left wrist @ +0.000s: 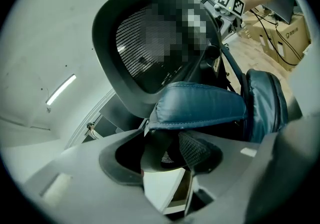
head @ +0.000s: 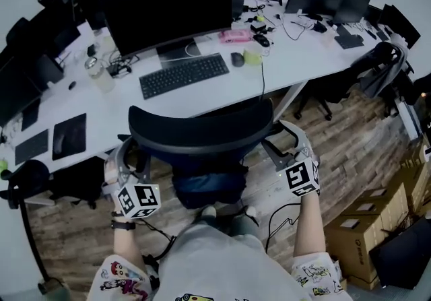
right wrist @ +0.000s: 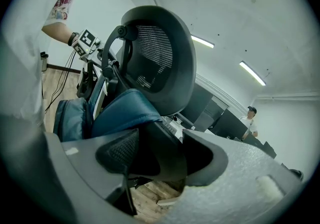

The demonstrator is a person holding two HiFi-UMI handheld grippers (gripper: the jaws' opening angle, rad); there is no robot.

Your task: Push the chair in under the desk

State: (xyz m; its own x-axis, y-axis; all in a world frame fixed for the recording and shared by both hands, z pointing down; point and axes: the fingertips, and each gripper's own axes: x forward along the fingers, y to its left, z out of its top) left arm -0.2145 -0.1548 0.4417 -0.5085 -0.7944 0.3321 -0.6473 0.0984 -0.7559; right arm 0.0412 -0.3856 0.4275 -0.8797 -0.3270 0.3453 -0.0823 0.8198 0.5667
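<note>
A black office chair with a mesh back (head: 202,132) and a blue seat (head: 209,185) stands in front of the white desk (head: 222,87), its back close to the desk's edge. My left gripper (head: 128,161) is clamped on the chair's left armrest (left wrist: 155,148), which fills the gap between the jaws. On the other side, my right gripper (head: 286,145) grips the right armrest (right wrist: 160,153) the same way. The mesh back (left wrist: 150,42) and the blue cushion (left wrist: 200,105) loom above the left jaws. The chair's base is hidden.
On the desk stand a large monitor (head: 168,13), a keyboard (head: 183,75) and a mouse (head: 237,58). Another black chair (head: 384,64) sits at the right. Cardboard boxes (head: 367,232) stand on the wooden floor, and cables (head: 276,215) lie by my feet. A person (right wrist: 248,120) stands far off.
</note>
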